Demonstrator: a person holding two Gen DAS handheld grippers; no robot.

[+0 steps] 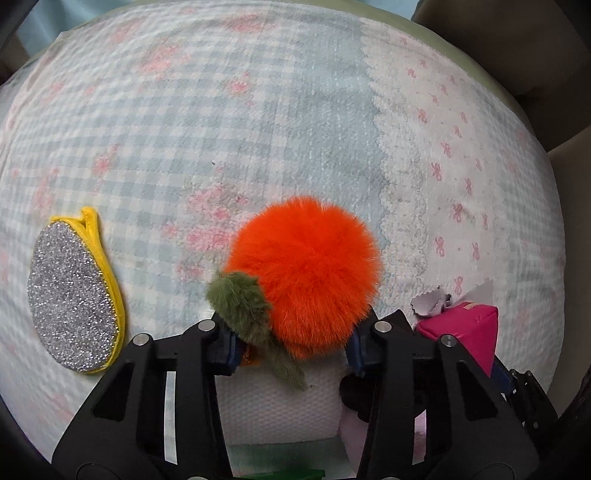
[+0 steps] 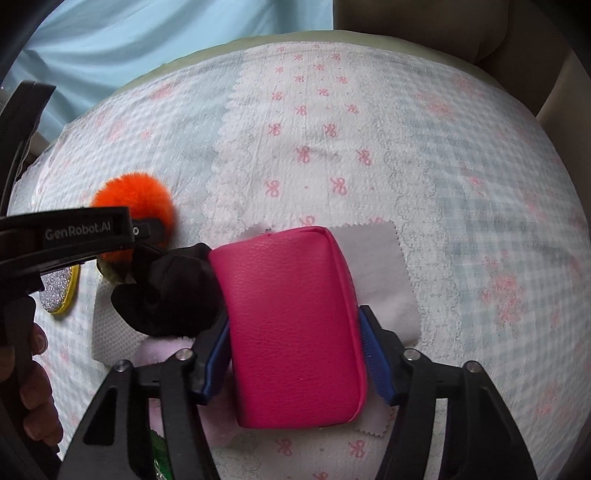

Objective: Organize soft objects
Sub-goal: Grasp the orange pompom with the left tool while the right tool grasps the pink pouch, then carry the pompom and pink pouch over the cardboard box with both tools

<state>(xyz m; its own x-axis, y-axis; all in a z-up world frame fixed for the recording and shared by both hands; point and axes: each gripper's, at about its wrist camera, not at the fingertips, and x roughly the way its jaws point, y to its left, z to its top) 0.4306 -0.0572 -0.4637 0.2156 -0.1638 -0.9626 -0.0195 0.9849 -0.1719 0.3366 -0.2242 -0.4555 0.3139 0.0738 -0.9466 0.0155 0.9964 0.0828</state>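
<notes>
A fluffy orange pompom [image 1: 310, 269] with a green furry leaf [image 1: 240, 306] sits between the fingers of my left gripper [image 1: 293, 352], whose blue pads press into its fur from both sides. The pompom [image 2: 136, 195] also shows at the left of the right wrist view. My right gripper [image 2: 295, 354] is shut on a pink leather-look pouch [image 2: 291, 325], one blue pad on each long side. That pouch [image 1: 465, 332] peeks in at the right of the left wrist view. Both grippers point steeply down at a quilted checked bedspread [image 1: 258, 110].
A silver glitter pad with a yellow rim [image 1: 74, 295] lies to the left. A black soft item [image 2: 170, 291], a white mesh cloth [image 2: 110, 332] and a grey cloth [image 2: 384, 273] crowd around the pouch. A person's hand [image 2: 37, 387] grips the left tool. Brown upholstery [image 2: 480, 29] borders the far right.
</notes>
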